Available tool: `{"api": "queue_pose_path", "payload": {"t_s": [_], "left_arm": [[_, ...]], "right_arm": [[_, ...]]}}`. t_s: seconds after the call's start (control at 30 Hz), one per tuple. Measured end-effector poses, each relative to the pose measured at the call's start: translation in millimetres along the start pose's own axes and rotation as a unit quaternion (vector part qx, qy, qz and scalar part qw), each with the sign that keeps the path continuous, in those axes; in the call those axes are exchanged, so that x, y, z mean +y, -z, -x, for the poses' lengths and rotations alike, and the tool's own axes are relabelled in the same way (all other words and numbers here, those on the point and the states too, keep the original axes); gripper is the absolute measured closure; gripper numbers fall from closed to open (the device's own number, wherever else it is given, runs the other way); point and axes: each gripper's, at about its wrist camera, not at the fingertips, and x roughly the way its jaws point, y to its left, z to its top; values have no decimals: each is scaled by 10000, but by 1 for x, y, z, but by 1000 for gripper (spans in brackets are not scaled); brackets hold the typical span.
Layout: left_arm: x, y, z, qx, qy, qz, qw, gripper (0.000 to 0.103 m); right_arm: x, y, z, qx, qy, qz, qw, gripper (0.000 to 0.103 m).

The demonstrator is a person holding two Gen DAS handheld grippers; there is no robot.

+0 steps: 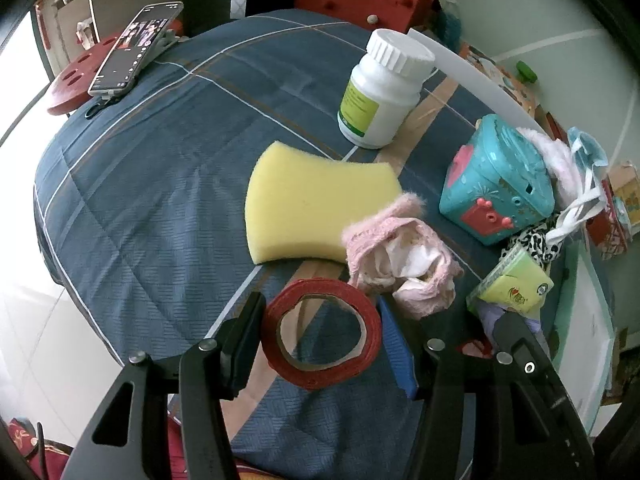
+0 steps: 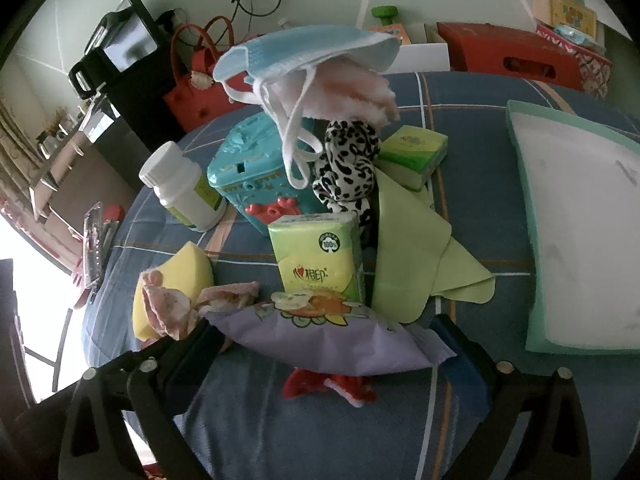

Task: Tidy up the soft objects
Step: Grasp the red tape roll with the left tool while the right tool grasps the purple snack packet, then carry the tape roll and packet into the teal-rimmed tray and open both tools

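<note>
My left gripper (image 1: 320,340) is shut on a red tape roll (image 1: 322,334), held above the blue plaid cloth (image 1: 160,184). Past it lie a yellow sponge (image 1: 308,204) and a pink fuzzy cloth (image 1: 400,264). My right gripper (image 2: 324,344) is shut on a purple soft packet (image 2: 328,340). Beyond it stand a green tissue pack (image 2: 316,256), a green cloth (image 2: 412,248), a spotted cloth (image 2: 348,168) and a teal box (image 2: 256,168) with a blue face mask (image 2: 304,52) and pink fluff (image 2: 352,92) on top. A red fuzzy item (image 2: 328,388) lies under the packet.
A white pill bottle (image 1: 380,92) stands beyond the sponge. A phone on a stand (image 1: 132,48) is at the far left. A teal-rimmed white tray (image 2: 580,216) lies to the right. Another green tissue pack (image 2: 416,152) sits behind the green cloth. Red boxes (image 2: 508,56) line the back.
</note>
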Motion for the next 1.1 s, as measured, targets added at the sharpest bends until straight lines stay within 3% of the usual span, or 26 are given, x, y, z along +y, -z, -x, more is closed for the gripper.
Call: {"api": "queue_pose_path", "payload": {"t_s": [0.33, 0.57, 0.87, 1.1], "left_arm": [[-4, 0, -1, 7, -22, -31, 10000, 45], [-4, 1, 2, -55, 33, -29, 10000, 45], [-1, 6, 21, -330, 446, -70, 9984, 45], [-12, 1, 35, -362, 669, -292, 9967, 45]], "right_arm": [[-3, 1, 6, -70, -113, -33, 9999, 15], [-1, 2, 15, -202, -178, 24, 9996, 15], [-3, 2, 36, -456, -211, 5, 9987, 15], [-9, -6, 62, -660, 169, -33, 9977, 15]]}}
